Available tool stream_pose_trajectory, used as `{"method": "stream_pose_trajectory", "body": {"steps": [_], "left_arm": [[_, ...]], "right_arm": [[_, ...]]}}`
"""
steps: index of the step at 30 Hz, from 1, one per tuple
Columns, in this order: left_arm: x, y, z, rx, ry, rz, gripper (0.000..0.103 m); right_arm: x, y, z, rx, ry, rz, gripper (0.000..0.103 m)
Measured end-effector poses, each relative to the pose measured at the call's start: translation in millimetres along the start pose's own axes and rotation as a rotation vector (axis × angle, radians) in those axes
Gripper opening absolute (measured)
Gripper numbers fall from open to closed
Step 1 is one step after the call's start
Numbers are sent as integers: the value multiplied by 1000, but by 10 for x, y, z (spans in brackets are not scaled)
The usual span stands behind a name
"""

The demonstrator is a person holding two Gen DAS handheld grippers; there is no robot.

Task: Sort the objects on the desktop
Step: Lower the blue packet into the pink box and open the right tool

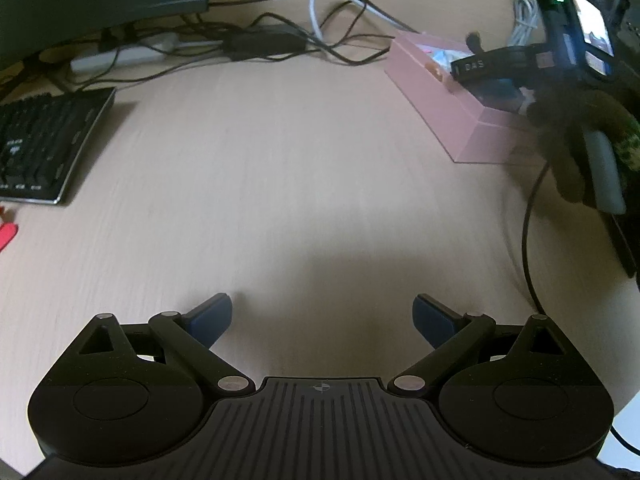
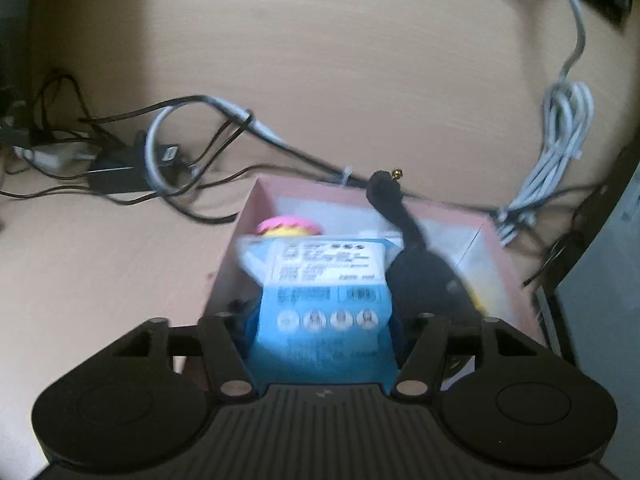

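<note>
Item: blue packet (image 2: 324, 300), soft plastic, light blue body with a white printed label panel across the upper half and a row of four round icons below it. Print is blurred and cannot be read. Located at the centre of the right wrist view, between the fingers of the right tool (image 2: 320, 328), which are closed against its two sides; the packet's lower edge is hidden behind the tool body. It sits over the near end of the pink box (image 2: 228, 264); whether it rests on the contents cannot be told.

Pink box: open-topped, rectangular, on the wooden counter (image 2: 320, 60). Contents partly covered by the packet: a pink and yellow round object (image 2: 290, 227) at the upper left of the box, and a black plush item (image 2: 424, 264) with a thin upright tail at right. In the left wrist view the same box (image 1: 436, 108) lies at upper right, its far contents cut off by the right tool (image 1: 520, 64) and a gloved hand (image 1: 584, 140).

Left tool (image 1: 322, 318): lower centre of its view, fingers spread wide apart, nothing between them, only bare counter (image 1: 280, 180) beyond.

Other: keyboard (image 1: 44, 144) at left edge, partly cut off; tangled black cables (image 1: 280, 36) along the upper frame; coiled white cable (image 2: 560, 128) at right; a red object (image 1: 8, 236) at far left edge, mostly out of frame.
</note>
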State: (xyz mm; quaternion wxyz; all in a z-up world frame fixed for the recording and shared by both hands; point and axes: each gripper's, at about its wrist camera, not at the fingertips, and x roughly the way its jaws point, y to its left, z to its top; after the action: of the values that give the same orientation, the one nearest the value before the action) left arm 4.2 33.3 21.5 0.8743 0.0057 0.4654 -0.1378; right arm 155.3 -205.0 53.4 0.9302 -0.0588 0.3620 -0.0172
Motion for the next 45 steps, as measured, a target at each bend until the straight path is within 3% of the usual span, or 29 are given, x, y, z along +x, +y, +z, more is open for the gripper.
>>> {"method": "stream_pose_trajectory", "body": {"steps": [6, 9, 10, 12, 14, 18, 22, 24, 26, 30, 32, 34, 35, 38, 39, 41, 43, 45], "left_arm": [[14, -30, 6, 4, 1, 3, 100], [45, -67, 39, 21, 7, -6, 100], [49, -94, 66, 35, 4, -10, 100], [39, -145, 144, 65, -18, -19, 100], [22, -181, 226, 85, -44, -23, 100], [-1, -255, 384, 115, -83, -29, 100], [14, -365, 483, 151, -104, -34, 101], [29, -423, 523, 157, -119, -41, 101], [66, -472, 547, 152, -124, -52, 101], [140, -527, 561, 149, -114, -76, 101], [172, -543, 549, 154, -101, -86, 101], [192, -548, 529, 159, -90, -95, 101], [209, -544, 524, 160, -85, -97, 101], [224, -530, 508, 159, -73, -100, 101], [228, -530, 504, 160, -70, -99, 101], [223, -533, 500, 164, -68, -98, 101], [196, -524, 488, 169, -74, -97, 101], [170, -496, 471, 167, -77, -92, 101]], "right_arm": [[-426, -371, -53, 142, -88, 65, 84], [-539, -618, -55, 235, -136, 12, 85], [-491, -672, -17, 245, -121, -35, 84], [-346, -722, 54, 248, -88, -79, 55], [-171, -804, 129, 292, -42, -62, 46], [97, -816, 295, 366, 0, -4, 42], [380, -704, 509, 283, 82, -109, 43], [425, -782, 567, 317, 112, -102, 45], [416, -835, 571, 342, 150, -29, 47], [259, -842, 429, 332, 145, 16, 53], [85, -800, 352, 328, 100, -10, 55], [-189, -728, 253, 303, 9, -55, 70], [-317, -660, 194, 285, -42, -48, 80], [-469, -445, 57, 193, -68, 48, 82], [-441, -359, 25, 144, -45, 42, 81], [-317, -209, -37, 55, -30, -67, 84], [-278, -195, -16, 49, -64, -137, 85], [-303, -226, 45, 91, -58, -121, 85]]}}
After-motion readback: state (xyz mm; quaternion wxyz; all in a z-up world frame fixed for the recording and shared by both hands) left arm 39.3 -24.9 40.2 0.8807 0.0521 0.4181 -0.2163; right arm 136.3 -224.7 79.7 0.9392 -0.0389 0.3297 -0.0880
